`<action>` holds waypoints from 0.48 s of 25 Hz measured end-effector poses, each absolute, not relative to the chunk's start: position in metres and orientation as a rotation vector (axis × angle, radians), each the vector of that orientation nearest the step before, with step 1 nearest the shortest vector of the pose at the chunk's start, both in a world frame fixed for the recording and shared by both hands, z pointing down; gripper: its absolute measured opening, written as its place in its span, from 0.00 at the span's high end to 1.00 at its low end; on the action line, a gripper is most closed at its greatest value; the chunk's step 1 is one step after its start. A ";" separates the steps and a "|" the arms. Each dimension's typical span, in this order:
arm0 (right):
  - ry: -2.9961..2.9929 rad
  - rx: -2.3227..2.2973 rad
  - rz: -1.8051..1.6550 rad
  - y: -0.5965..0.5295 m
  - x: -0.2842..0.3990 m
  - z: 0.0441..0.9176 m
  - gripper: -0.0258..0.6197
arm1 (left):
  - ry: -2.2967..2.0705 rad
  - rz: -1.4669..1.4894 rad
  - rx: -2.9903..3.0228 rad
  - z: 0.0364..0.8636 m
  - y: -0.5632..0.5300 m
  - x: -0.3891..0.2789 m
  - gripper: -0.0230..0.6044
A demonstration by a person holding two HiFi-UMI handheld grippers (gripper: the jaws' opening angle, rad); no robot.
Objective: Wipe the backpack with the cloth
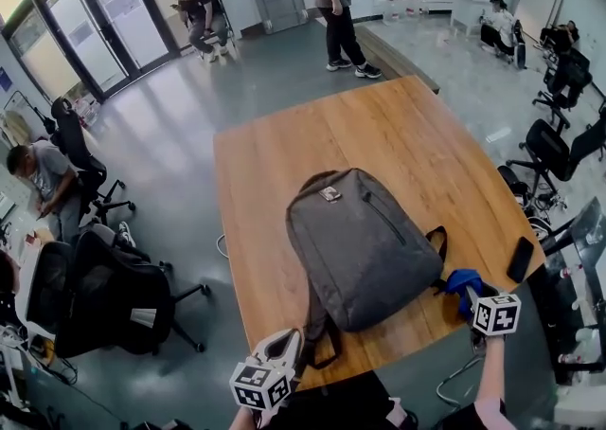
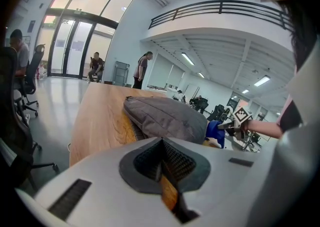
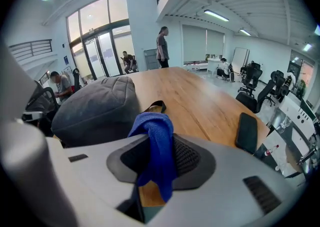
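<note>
Right tool point(image 1: 468, 292) was clamped on the blue cloth point(image 3: 156, 146), and the cloth hung out of the jaws. It sat just beside the backpack's near right corner, not touching the fabric as far as we could tell. The grey backpack point(image 1: 365, 248) lay flat on the table point(image 1: 284, 172), to the left of and ahead of that tool. Its long axis ran from the near right up to the far left, handle end far.

Left tool point(image 1: 287, 341) had its jaws together on nothing. It was off the backpack's near left corner, by the straps point(image 1: 317, 338).

We judged the right tool nearer and the first stroke a sweep leftward onto the panel.

A small badge point(image 1: 329, 194) sat near the backpack's top, too small to read. A dark phone point(image 1: 520, 259) lay right of the backpack, with no writing visible.
</note>
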State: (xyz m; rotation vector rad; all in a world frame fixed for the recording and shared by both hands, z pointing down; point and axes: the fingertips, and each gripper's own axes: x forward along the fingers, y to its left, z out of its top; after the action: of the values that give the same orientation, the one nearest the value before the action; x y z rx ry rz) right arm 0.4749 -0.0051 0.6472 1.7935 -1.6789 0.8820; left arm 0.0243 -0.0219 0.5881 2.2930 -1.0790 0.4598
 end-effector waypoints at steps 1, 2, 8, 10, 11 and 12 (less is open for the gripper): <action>-1.689 1.769 0.878 -0.010 0.472 0.648 0.77 | -1.085 0.465 2.286 0.589 -0.023 0.021 0.97; -1.703 1.746 0.874 -0.017 0.468 0.649 0.77 | -1.091 0.469 2.280 0.590 -0.024 0.018 0.97; -1.753 1.679 0.865 -0.068 0.445 0.651 0.77 | -1.110 0.480 2.259 0.594 -0.038 -0.001 0.97; -1.750 1.666 0.852 -0.086 0.442 0.649 0.77 | -1.104 0.485 2.262 0.595 -0.045 -0.004 0.97; -1.744 1.660 0.845 -0.096 0.440 0.649 0.77 | -1.101 0.484 2.266 0.595 -0.049 -0.006 0.97; -1.736 1.655 0.841 -0.105 0.439 0.650 0.77 | -1.099 0.481 2.269 0.595 -0.054 -0.007 0.97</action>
State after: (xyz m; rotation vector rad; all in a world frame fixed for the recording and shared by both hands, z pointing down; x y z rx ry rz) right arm 0.4387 -0.1050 0.6496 1.6546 -1.7356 0.8410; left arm -0.0072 -0.0540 0.5950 2.2685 -1.0993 0.4806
